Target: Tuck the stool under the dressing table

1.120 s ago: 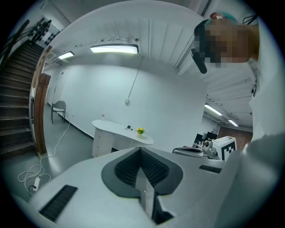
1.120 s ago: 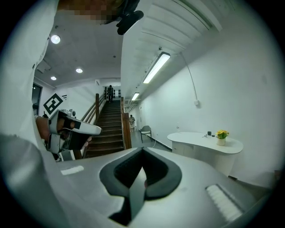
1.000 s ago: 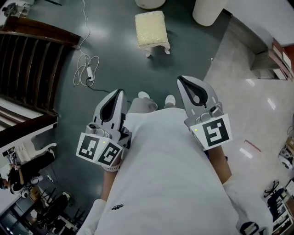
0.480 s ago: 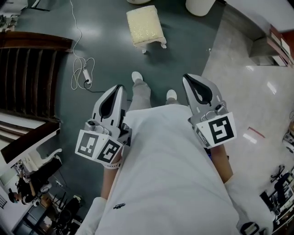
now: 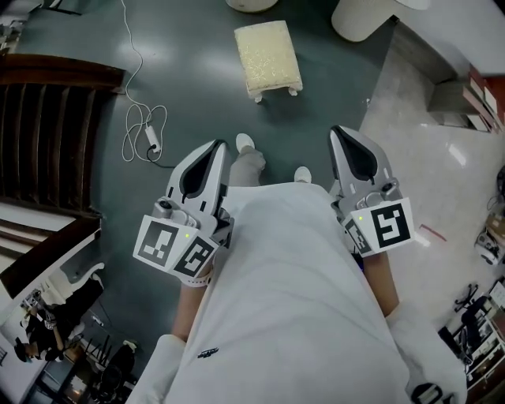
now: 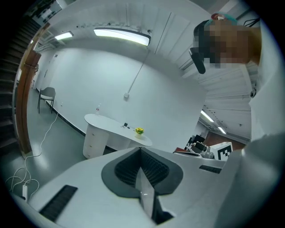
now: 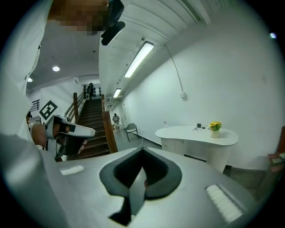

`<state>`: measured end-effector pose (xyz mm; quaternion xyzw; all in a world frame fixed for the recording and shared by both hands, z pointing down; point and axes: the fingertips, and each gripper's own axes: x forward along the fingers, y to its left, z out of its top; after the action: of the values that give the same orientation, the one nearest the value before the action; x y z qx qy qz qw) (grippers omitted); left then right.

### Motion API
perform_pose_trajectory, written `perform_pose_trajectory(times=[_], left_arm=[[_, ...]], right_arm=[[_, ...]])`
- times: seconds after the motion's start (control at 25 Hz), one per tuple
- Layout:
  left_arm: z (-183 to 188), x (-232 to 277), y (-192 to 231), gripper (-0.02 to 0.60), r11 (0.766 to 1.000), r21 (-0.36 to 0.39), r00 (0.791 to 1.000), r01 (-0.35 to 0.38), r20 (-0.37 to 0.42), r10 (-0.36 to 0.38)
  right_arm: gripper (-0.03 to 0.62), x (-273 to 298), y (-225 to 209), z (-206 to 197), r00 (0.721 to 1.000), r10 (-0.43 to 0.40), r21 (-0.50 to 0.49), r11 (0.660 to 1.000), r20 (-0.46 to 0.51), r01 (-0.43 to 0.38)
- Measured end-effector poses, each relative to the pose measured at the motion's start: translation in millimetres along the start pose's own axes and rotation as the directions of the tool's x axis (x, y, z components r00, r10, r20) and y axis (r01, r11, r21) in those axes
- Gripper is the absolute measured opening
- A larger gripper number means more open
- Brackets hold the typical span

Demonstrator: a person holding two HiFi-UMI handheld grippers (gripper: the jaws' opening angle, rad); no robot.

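A cream cushioned stool (image 5: 268, 59) with short white legs stands on the dark floor ahead of me, clear of both grippers. The white dressing table (image 6: 116, 132) with a small yellow flower pot (image 6: 139, 130) stands against the far wall; it also shows in the right gripper view as the dressing table (image 7: 198, 136). Its rounded bases (image 5: 360, 17) reach the head view's top edge. My left gripper (image 5: 211, 148) and right gripper (image 5: 340, 132) are held at waist height, both shut and empty, well short of the stool. The jaws meet in both gripper views.
A white cable with a power strip (image 5: 147, 132) lies on the floor to the left. A dark wooden stair rail (image 5: 47, 118) runs along the left. Pale tiled floor (image 5: 426, 158) begins at the right. A chair (image 6: 46, 93) stands by the far wall.
The person has stepped forward, with the feet changing place. Both grippers moved along with the body and stayed shut. The stool sits slightly further right in the head view.
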<state>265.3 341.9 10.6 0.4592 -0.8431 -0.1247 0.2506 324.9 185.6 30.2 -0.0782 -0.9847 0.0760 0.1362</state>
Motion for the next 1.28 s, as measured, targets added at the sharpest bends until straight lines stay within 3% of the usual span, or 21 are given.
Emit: perform_pose_trajectory(times=[0.24,0.44,0.76,1.0,1.28], left_arm=[[39.7,-0.7,75.1,0.009,0.998,-0.013,0.998,0.063,0.008,-0.063],[40.8,14.0,125.1,0.009,0.993,-0.013,0.991,0.119,-0.055,-0.120],[58.7,33.6,154.6,0.009,0.985,-0.032,0.981,0.172,-0.087,-0.174],[64.2,65.1,160.7,0.009,0.983,-0.026,0.977,0.180,-0.113,-0.182],[76.3,119.7,175.1,0.009,0.983,-0.010,0.962,0.186,-0.204,-0.184]], right_arm=[[0.009,74.7,35.3,30.3,0.999,-0.040,-0.019,0.999,0.008,0.040],[0.009,112.7,54.8,29.8,0.997,-0.073,-0.031,0.997,-0.023,0.072],[0.009,134.5,57.2,36.1,0.989,-0.141,0.014,0.990,-0.039,0.141],[0.009,154.9,33.0,33.3,0.989,-0.138,0.027,0.990,-0.046,0.139],[0.009,197.3,-6.4,34.1,0.989,-0.142,0.053,0.988,-0.051,0.144]])
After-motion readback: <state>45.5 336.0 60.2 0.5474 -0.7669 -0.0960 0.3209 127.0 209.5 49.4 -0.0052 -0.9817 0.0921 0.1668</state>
